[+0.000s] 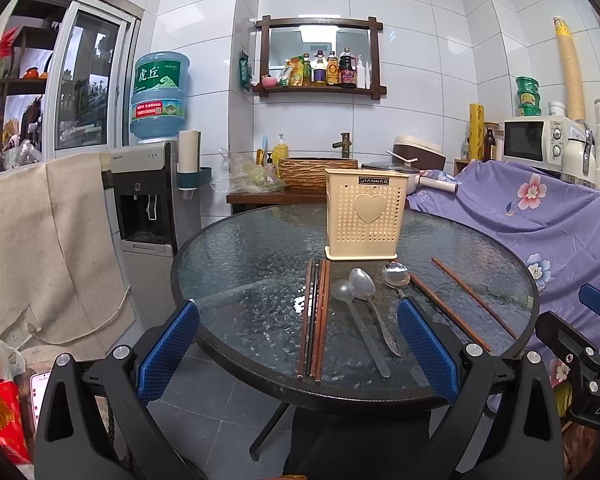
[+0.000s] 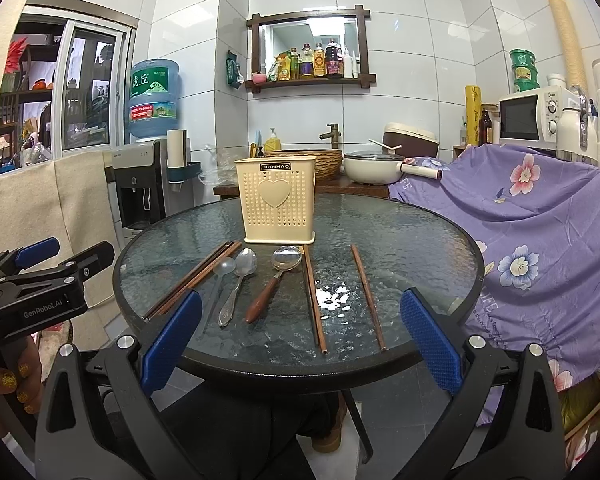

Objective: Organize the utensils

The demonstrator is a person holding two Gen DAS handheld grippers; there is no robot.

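Left gripper (image 1: 298,344): low in the left wrist view, level with the table's near rim, fingers spread wide and clamped on nothing. In the right wrist view it shows at the left edge, held off the table's left side by a hand (image 2: 4,376).
Left finger pad (image 1: 168,350): blue, off the table's left edge, over the floor.
Chopstick bundle (image 1: 314,316): brown and dark sticks lying close together, centre of the left wrist view, running from near the holder toward the near rim; tips stop just short of the rim.
Clear spoon (image 1: 358,322): just right of the bundle, bowl toward the holder.
Metal spoon (image 1: 374,304): beside the clear spoon, its bowl slightly over it.
Wood-handled spoon (image 2: 274,286): centre of the right wrist view, bowl near the holder's base.
Utensil holder (image 2: 277,200): cream, perforated, heart on front, upright on the table's far half, above the spoons.
Two lone chopsticks (image 2: 314,298) (image 2: 368,298): right of the spoons, apart from each other, ends near the rim.
Right gripper (image 2: 300,344): low and centred at the near rim, fingers wide apart, holding nothing.
Table (image 2: 420,240): round glass top; bare glass to the right of the chopsticks, with floral cloth (image 2: 540,216) close past the right edge.
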